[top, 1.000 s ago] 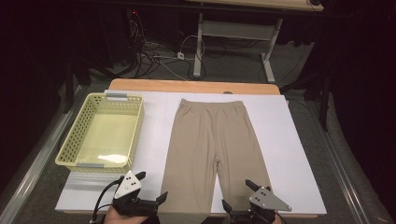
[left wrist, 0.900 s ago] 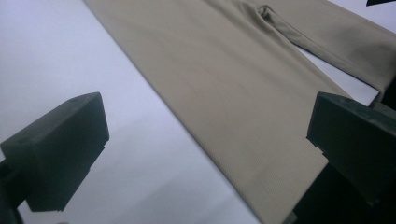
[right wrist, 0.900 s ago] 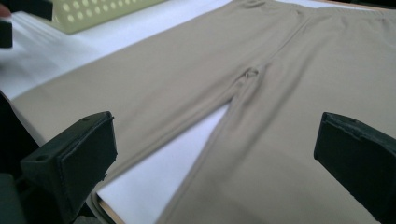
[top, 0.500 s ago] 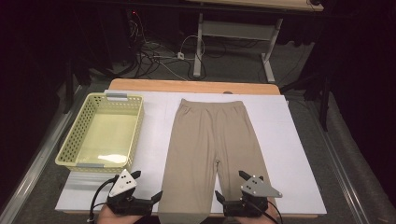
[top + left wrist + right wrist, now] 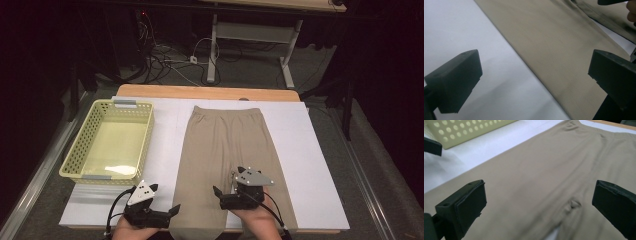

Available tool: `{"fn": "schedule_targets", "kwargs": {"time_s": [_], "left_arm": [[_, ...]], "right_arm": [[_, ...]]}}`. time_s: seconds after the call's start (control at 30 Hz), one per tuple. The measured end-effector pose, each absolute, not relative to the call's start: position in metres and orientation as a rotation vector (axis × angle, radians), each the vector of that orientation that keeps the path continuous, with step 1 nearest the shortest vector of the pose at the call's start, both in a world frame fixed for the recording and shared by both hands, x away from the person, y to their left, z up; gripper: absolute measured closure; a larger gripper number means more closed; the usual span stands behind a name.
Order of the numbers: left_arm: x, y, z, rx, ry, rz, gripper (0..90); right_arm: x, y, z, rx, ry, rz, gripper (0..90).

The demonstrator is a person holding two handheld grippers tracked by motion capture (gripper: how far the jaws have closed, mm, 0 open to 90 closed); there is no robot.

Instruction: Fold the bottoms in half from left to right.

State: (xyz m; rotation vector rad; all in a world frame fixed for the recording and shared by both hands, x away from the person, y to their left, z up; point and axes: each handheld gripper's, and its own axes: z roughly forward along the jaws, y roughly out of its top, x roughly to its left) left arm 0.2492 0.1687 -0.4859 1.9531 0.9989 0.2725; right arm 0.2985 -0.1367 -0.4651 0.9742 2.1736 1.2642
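Now both the left gripper [image 5: 172, 210] and the right gripper [image 5: 216, 191] hover wide open, empty, over the flat beige leggings [image 5: 225, 145].

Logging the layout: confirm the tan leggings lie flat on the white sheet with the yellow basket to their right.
Wrong side. In the high view the yellow basket sits to the left of the tan leggings, which do lie flat on the white sheet.
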Motion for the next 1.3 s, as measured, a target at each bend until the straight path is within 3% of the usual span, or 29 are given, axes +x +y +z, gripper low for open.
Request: {"fn": "schedule_targets", "kwargs": {"time_s": [0.47,0.63,0.77,0.83,0.93,1.17,1.3], "left_arm": [[0.235,0.173,-0.497,2.021,0.976,0.284,2.0],[0.230,0.173,-0.499,2.019,0.957,0.216,19.0],[0.225,0.167,-0.499,2.056,0.958,0.285,30.5],[0.225,0.167,-0.498,2.050,0.966,0.280,39.7],[0.225,0.167,-0.499,2.045,0.960,0.263,46.2],[0.222,0.162,-0.499,2.047,0.922,0.212,51.1],[0.217,0.152,-0.499,2.081,0.895,0.278,52.1]], "right_arm": [[0.323,-0.075,-0.457,0.842,2.271,1.240,1.3],[0.329,-0.058,-0.454,0.839,2.287,1.261,4.8],[0.338,-0.048,-0.456,0.851,2.300,1.259,13.8],[0.342,-0.043,-0.458,0.861,2.308,1.240,18.6],[0.352,-0.036,-0.460,0.900,2.332,1.207,28.5],[0.369,-0.017,-0.469,0.928,2.403,1.134,48.1],[0.374,-0.009,-0.474,0.953,2.433,1.122,54.2]]}}
